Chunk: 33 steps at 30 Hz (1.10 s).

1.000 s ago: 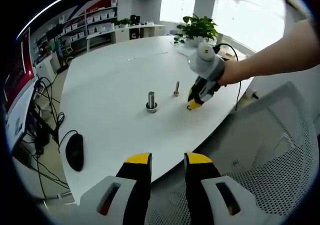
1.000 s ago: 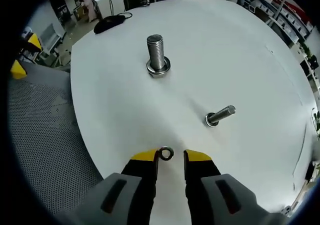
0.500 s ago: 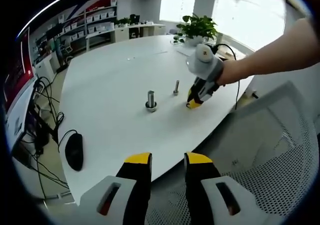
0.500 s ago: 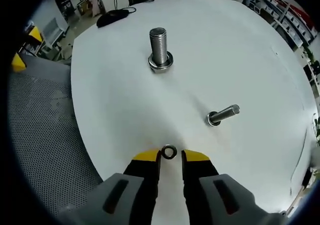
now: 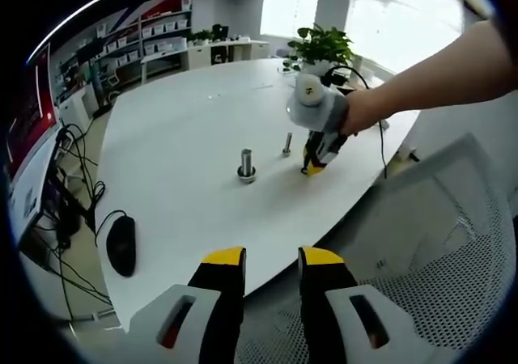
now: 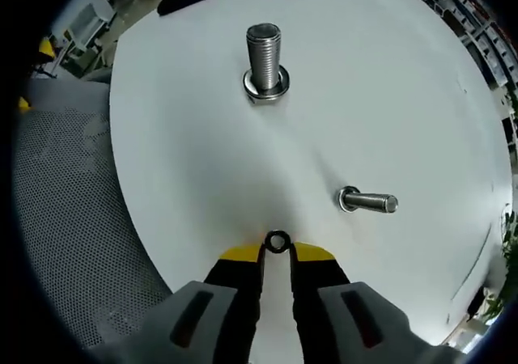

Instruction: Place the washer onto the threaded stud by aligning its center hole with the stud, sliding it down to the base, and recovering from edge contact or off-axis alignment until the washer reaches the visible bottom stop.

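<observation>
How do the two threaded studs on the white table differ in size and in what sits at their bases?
The larger stud is thicker and taller than the smaller stud. The larger stud already has a wide ring around its base; the smaller stud's base looks like a narrower collar. The smaller stud stands nearer the right tool, which is closing on the washer. Both are grey metal, threaded, and stand upright on the table.

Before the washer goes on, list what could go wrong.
1. The right gripper pinches the washer only at its yellow tips, by the rim; it could slip out or twist when lifted.
2. Two studs stand on the table: a large stud and a small stud. The small washer may not fit the large one.
3. The small stud looks tilted in the right gripper view; off-axis approach could catch the washer's edge on the threads.
</observation>
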### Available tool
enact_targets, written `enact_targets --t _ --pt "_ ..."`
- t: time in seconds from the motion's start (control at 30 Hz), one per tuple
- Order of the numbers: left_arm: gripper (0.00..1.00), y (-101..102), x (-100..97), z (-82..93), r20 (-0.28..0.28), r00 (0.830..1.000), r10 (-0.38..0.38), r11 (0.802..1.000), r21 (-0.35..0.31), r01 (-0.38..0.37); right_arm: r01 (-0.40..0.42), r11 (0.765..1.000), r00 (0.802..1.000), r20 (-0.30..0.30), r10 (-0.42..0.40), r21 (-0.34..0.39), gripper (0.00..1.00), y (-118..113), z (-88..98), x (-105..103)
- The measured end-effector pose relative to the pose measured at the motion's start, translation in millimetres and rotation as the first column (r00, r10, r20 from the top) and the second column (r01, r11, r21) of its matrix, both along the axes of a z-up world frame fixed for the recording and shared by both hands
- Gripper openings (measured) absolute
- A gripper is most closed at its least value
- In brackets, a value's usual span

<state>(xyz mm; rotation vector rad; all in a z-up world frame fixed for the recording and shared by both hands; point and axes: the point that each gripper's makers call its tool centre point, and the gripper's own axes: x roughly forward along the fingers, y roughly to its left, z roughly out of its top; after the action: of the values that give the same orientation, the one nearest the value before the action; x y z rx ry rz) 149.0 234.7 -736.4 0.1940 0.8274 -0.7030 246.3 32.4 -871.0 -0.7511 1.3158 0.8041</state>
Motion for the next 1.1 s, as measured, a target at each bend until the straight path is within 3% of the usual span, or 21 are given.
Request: enact_targets --t 0.27,0.77,1.1 --pt "0.24 -0.2 0.5 0.8 0.002 1.0 0.003 1.0 -0.005 -0.003 0.098 0.989 0.995 0.02 -0.1 0.109 0.18 -0.1 1.7 -0.3" --pt "0.24 -0.3 -0.9 -0.5 -0.004 1.0 -0.003 1.0 0.002 0.003 0.06 0.997 0.998 0.0 -0.06 0.055 0.16 4.6 0.3 3.2" --pt "0.24 0.2 -0.6 -0.7 -0.001 1.0 -0.002 1.0 0.006 0.002 -0.061 0.997 0.998 -0.01 0.06 -0.038 0.15 8.4 0.3 2.2"
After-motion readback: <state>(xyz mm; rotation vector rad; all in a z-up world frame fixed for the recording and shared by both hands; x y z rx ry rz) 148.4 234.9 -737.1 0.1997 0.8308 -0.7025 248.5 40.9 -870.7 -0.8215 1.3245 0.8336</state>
